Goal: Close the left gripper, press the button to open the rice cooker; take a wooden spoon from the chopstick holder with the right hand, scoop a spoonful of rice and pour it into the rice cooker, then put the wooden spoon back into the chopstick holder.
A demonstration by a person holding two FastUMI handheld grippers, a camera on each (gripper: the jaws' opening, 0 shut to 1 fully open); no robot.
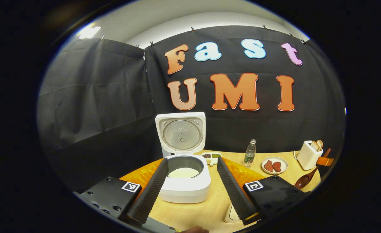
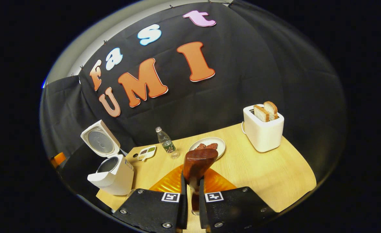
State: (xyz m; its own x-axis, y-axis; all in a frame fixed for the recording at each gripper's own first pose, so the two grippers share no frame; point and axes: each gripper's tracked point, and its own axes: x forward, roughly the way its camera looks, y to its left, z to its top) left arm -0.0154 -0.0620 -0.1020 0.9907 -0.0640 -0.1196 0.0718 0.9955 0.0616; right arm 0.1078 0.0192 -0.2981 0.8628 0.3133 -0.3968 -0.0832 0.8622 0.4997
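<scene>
Fingers of the right gripper (image 2: 193, 189) pinch the wooden spoon (image 2: 198, 166) by its handle, bowl raised above the orange mat (image 2: 172, 183). Left gripper (image 1: 192, 189) fingers are spread wide, holding nothing, framing the rice cooker (image 1: 185, 184), whose lid (image 1: 181, 133) stands open. Left gripper view reveals white rice (image 1: 183, 173) inside the pot; right gripper view shows the toaster (image 2: 263, 131) with bread.
</scene>
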